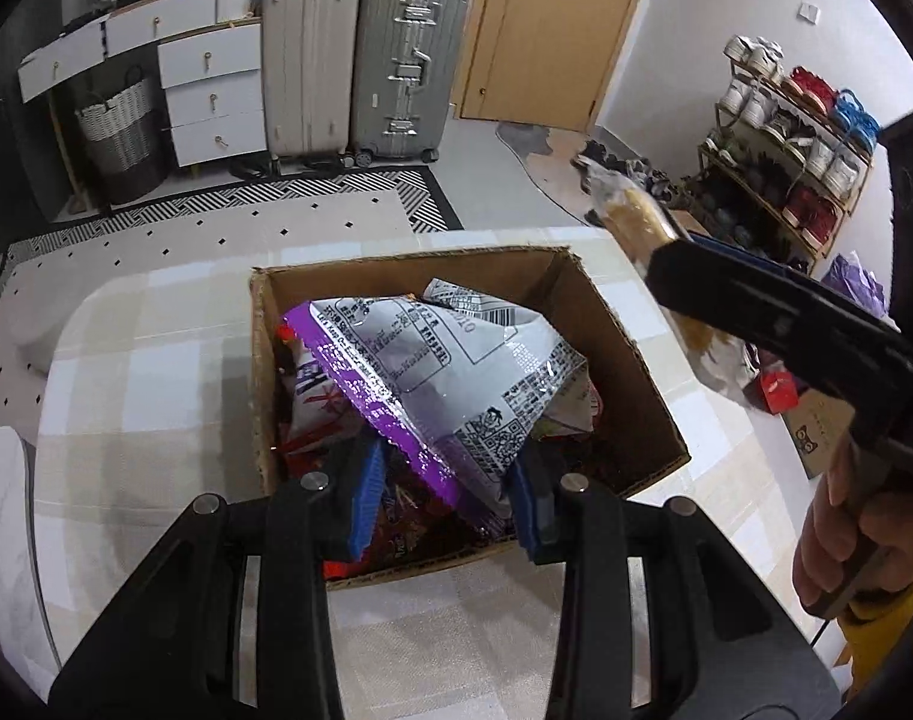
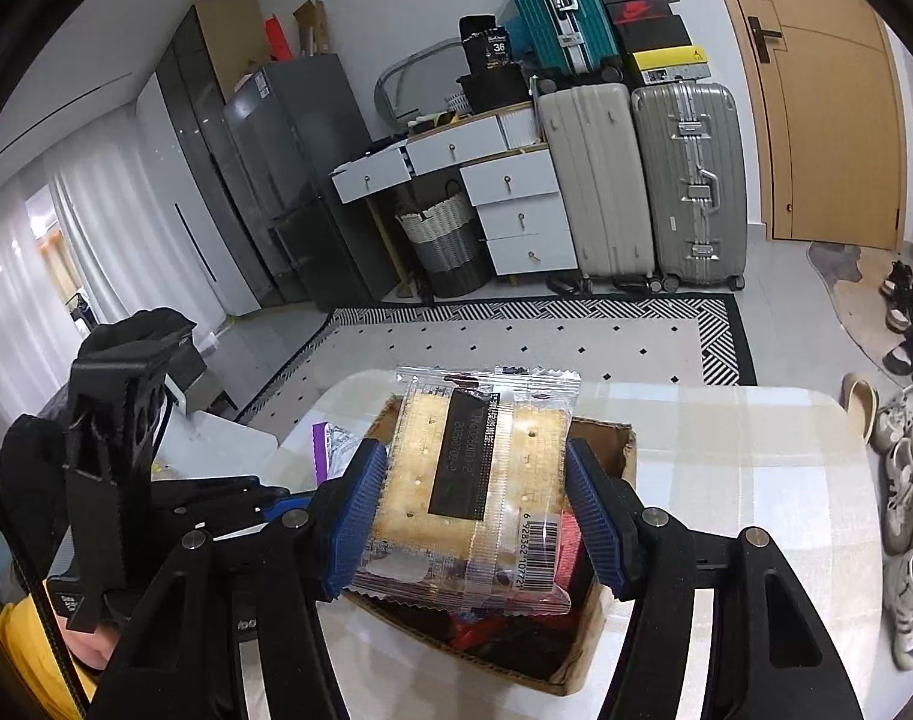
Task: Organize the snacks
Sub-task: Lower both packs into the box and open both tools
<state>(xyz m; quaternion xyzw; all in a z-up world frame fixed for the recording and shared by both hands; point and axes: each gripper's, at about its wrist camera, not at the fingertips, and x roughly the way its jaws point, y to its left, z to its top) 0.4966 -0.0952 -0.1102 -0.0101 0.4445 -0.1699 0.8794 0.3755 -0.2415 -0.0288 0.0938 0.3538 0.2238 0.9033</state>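
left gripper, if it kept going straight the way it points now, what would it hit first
Probably the snacks piled inside the open brown cardboard box. The left gripper holds a purple and silver foil snack bag by its edge, so that bag would likely press into the pile first. Depth is hard to judge.

The open brown cardboard box (image 1: 624, 360) is crowded: a big purple-and-silver foil snack bag (image 1: 450, 372) lies tilted across most of its mouth, blocking the left and middle. Bare box floor shows only along the right wall. Around the box, the pale checked worktop (image 1: 156, 372) lies open on the left and near side.
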